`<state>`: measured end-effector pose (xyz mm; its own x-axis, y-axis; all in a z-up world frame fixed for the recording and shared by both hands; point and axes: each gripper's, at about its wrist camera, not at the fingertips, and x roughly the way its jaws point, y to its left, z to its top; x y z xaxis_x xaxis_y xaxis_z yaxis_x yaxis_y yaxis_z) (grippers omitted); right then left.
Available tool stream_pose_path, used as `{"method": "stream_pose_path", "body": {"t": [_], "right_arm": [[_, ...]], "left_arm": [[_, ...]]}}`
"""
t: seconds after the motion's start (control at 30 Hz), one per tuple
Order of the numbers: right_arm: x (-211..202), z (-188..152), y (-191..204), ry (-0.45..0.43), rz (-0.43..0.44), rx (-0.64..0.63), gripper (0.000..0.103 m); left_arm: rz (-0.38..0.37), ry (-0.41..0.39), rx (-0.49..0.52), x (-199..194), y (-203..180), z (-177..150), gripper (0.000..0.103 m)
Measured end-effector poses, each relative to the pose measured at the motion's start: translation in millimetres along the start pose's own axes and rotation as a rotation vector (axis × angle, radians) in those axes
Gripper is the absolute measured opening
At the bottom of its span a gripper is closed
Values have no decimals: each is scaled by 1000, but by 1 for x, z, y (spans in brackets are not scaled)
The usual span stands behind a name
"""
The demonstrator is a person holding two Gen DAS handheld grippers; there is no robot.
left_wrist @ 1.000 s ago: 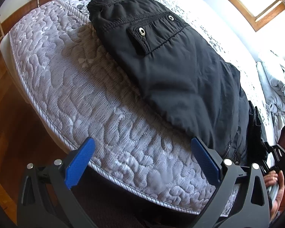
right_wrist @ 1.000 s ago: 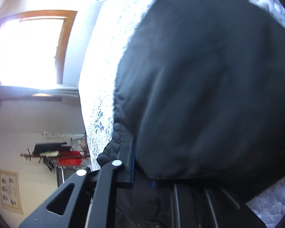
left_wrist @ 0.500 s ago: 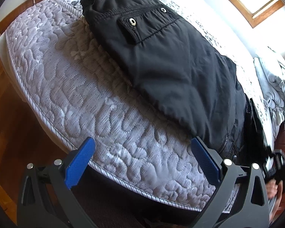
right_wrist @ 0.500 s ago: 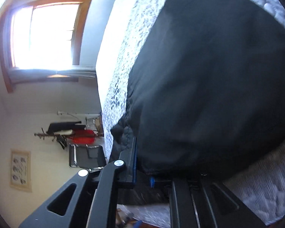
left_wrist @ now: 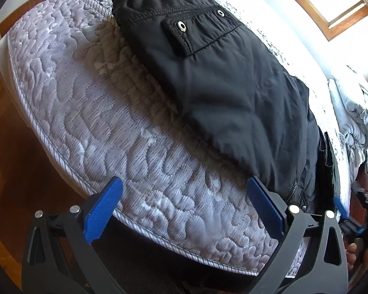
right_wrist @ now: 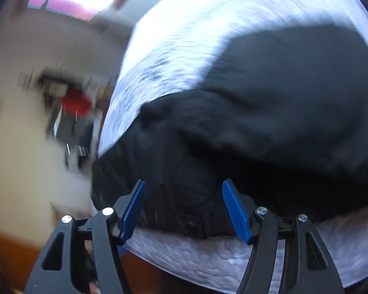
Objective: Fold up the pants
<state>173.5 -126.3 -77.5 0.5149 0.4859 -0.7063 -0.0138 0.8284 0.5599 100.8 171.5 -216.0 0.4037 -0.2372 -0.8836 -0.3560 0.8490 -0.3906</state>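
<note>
Black pants [left_wrist: 223,78] lie folded over on the grey quilted mattress [left_wrist: 90,103], with a snap pocket flap on top. My left gripper [left_wrist: 184,208] is open and empty at the mattress's near edge, its right finger just beside the pants' lower edge. My right gripper [right_wrist: 186,208] is open, its blue pads on either side of the pants' waist end [right_wrist: 233,127] near the mattress edge [right_wrist: 208,262], which lies loose on the bed. The right wrist view is motion-blurred.
Wooden floor [left_wrist: 9,147] lies left of and below the bed. A crumpled pale blanket [left_wrist: 355,112] sits at the bed's far right. A wood-framed window [left_wrist: 331,0] is behind the bed. Blurred furniture with something red [right_wrist: 76,103] stands beyond the bed.
My right gripper has let go of the pants' edge, opened and swung round to face the bed. My left gripper stayed open and drew slightly closer to the pants.
</note>
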Motion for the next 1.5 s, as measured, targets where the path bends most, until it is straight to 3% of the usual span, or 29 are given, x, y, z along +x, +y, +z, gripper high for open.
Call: {"method": "stream_pose_path", "body": {"t": [0.07,0.1,0.17,0.27,0.33,0.5,0.77,0.87,0.93,0.97,1.03,1.13,1.3,1.5], "right_arm": [[-5,7,30,-41,-125,-231,84],[-1,9,48,-64,-236,-391,90],[2,-4,67,-76,-370,-602,91],[40,-21,79,-59,-578,-907,91],[48,-46,64,-28,-644,-1033,91],[81,-61,47,35,-730,-1124,91],[85,-23,25,19,-739,-968,91],[86,-7,16,60,-666,-898,76],[81,-1,12,65,-618,-857,57],[78,1,12,61,-608,-849,54],[71,4,10,60,-567,-827,38],[57,7,9,68,-489,-765,28],[23,0,17,57,-319,-686,23],[3,-38,58,86,-193,-794,23]], "left_arm": [[-6,2,-4,2,0,0,100],[-10,3,-5,3,0,0,100],[-18,4,-9,4,2,-1,100],[-26,5,-15,5,4,-1,100],[-34,7,-24,5,7,-1,100],[-50,12,-41,7,11,1,100],[-44,19,-51,10,15,6,100],[-32,21,-48,11,15,6,100],[-26,21,-46,11,14,6,100],[-24,21,-44,11,14,6,100],[-20,21,-41,12,13,6,100],[-14,21,-39,14,11,6,100],[-10,17,-35,13,8,4,100],[-13,13,-27,7,3,0,100]]}}
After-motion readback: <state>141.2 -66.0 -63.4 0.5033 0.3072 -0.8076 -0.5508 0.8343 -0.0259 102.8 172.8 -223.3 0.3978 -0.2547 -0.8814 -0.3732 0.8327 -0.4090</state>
